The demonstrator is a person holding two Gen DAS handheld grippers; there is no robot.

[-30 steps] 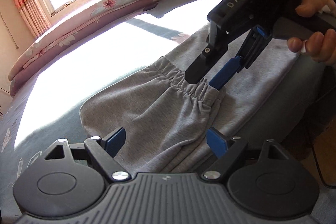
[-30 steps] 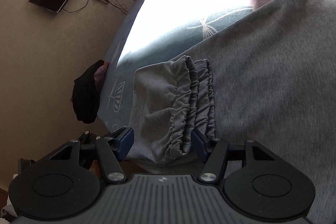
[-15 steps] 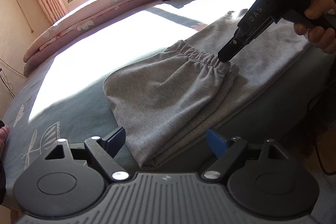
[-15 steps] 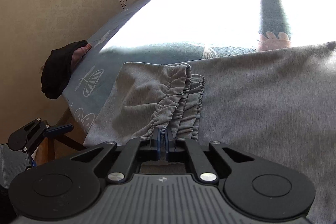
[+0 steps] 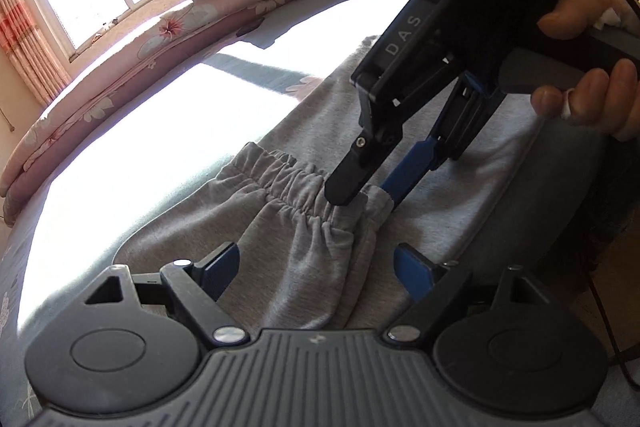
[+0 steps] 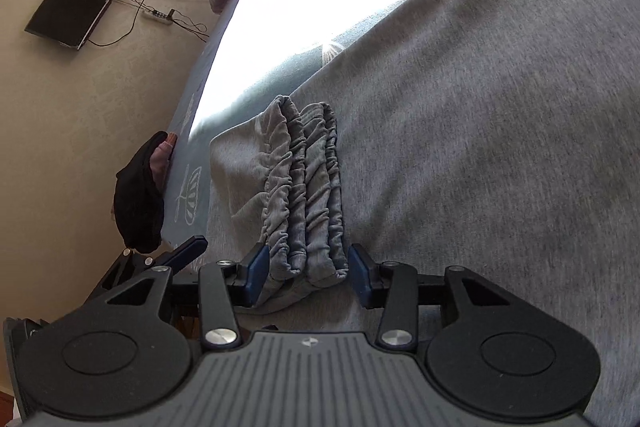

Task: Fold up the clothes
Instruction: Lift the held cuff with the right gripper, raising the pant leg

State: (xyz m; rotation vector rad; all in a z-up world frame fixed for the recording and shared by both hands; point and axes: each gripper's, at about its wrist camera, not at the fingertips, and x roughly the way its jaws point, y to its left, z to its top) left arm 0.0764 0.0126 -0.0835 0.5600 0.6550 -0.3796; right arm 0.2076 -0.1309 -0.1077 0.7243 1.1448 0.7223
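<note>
A bed with a blue flowered sheet carries the work, sun blazing white across its middle. On it lies a grey garment, spread wide toward the near edge, with one part folded back so that its gathered elastic cuff sits on top of the main cloth.

The cuff is a stacked, ruched band. In the right wrist view its long axis runs straight away from the right claw, and its near end lies between the blue pads. The right claw's jaws have just been opening — they stand apart, one either side of that end; I cannot tell whether a pad brushes the cloth, but neither presses it.

In the left wrist view the same band runs crosswise, and the right claw comes down onto its right-hand end from above. The left claw hangs wide apart over the folded cloth, short of the band and holding nothing.

So the right hand is the nearer one. As I judge it, the next fold turns on that end of the cuff — closing there would take all the layers at once, while the left claw has the free far end to reach.
</note>
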